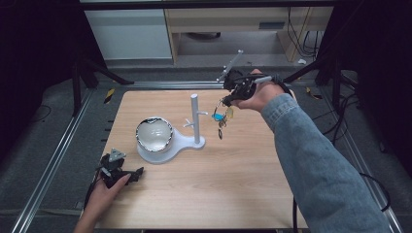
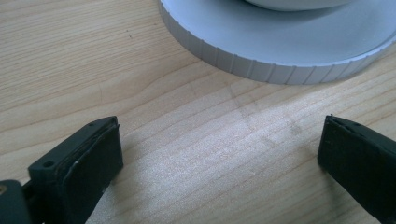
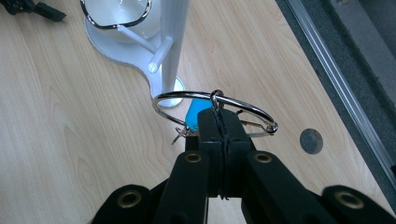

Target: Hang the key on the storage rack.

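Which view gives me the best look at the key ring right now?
The right gripper view: the key ring sits close up, pinched in the right tool, near the white stand. The high view shows it small, keys dangling.

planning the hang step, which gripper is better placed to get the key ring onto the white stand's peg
Right. The right gripper is shut on the key ring near the stand; the left gripper rests open and empty at the table edge.

From the left gripper view the white stand's base point(image 2: 280, 51) runs off the top edge, and the bowl point(image 2: 299, 3) on it is a mere sliver. Behind the right gripper point(image 3: 219, 123), the blue tag point(image 3: 195, 114) is half covered, and the keys point(image 1: 221, 127) are too small to count.
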A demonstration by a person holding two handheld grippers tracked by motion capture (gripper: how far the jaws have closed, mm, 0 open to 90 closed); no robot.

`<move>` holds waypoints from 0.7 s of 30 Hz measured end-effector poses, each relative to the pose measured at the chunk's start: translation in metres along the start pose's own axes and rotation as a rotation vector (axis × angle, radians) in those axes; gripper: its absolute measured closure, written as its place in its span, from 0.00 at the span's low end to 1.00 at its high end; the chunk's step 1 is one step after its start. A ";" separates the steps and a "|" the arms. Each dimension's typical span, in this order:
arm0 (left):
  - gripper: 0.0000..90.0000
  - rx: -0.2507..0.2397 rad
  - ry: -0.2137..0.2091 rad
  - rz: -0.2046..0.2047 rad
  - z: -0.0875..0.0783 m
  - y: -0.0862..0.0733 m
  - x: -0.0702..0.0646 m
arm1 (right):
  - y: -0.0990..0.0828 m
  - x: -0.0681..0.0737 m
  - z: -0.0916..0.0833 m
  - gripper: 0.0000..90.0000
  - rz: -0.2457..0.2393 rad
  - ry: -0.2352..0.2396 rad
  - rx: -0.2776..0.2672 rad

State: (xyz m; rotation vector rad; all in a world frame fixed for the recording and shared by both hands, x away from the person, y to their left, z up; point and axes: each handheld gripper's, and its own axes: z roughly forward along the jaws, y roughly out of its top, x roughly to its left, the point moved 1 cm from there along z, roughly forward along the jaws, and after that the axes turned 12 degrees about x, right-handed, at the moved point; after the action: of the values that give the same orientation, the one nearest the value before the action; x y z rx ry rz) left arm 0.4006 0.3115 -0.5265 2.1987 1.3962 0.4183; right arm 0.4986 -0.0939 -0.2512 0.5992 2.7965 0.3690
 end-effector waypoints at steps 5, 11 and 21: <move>0.00 0.000 0.000 -0.001 0.000 0.000 0.000 | 0.008 0.001 -0.005 1.00 -0.007 -0.006 -0.013; 0.00 0.000 0.000 -0.001 0.000 0.000 0.000 | 0.011 0.002 -0.006 1.00 -0.013 -0.003 -0.018; 0.00 0.000 0.000 -0.001 0.000 0.000 0.000 | 0.015 0.008 -0.003 1.00 -0.026 0.006 -0.004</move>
State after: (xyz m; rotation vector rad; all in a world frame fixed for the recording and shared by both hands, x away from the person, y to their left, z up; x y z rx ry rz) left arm 0.4006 0.3114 -0.5266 2.1982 1.3972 0.4183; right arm 0.4963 -0.0776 -0.2456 0.5608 2.8060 0.3711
